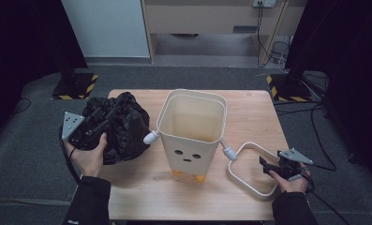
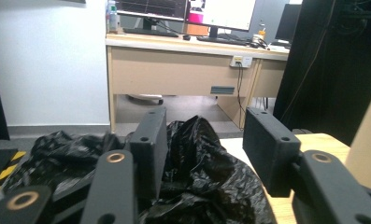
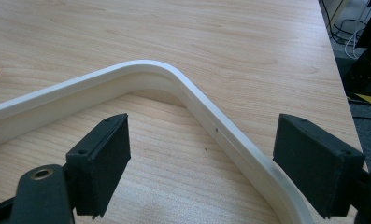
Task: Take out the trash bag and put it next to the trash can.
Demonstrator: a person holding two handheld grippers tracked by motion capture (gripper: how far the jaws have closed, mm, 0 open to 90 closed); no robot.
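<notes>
My left gripper (image 1: 91, 127) sits jaws apart over the bag (image 1: 120, 124) at the desk's (image 1: 249, 108) left, seemingly free, while right gripper (image 1: 268, 167), jaws apart, straddles the ring (image 1: 244, 180).

Wooden table (image 1: 249, 112) beneath both grippers, beige desk (image 2: 183, 70) ahead of left gripper, monitors (image 2: 188, 9) on it, wall socket (image 2: 240, 60), hazard-striped stand bases (image 1: 76, 86) beyond table.

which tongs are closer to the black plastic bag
Left. The left tongs sit right over the black plastic bag; the right tongs straddle the cream ring beyond the bin.
</notes>
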